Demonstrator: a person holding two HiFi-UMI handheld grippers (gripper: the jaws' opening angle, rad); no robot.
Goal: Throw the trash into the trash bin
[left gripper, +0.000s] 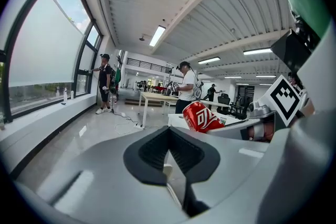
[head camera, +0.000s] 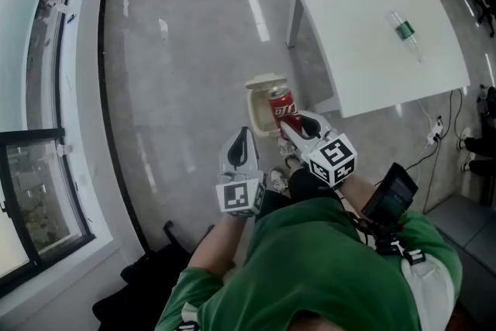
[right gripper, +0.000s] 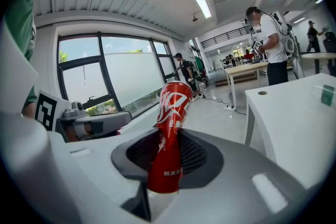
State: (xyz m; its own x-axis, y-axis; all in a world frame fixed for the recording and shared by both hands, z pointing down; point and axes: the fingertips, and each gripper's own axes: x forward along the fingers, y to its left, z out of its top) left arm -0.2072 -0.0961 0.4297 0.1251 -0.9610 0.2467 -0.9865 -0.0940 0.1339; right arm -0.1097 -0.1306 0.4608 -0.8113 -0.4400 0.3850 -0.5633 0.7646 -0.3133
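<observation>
A red drink can (head camera: 281,105), dented in at its middle, is pinched between the jaws of my right gripper (head camera: 289,125), which is shut on it. In the right gripper view the can (right gripper: 169,139) stands upright between the pads. The can hangs over the beige open trash bin (head camera: 258,111) on the floor. My left gripper (head camera: 242,136) is beside it on the left, jaws together with nothing in them. From the left gripper view the can (left gripper: 202,117) shows to the right, past the closed jaws (left gripper: 169,145).
A white table (head camera: 364,58) stands to the right of the bin, with a clear plastic bottle (head camera: 404,31) with a green label lying on it. Cables lie on the grey floor at the top. A window wall runs along the left. Other people stand farther off in the room.
</observation>
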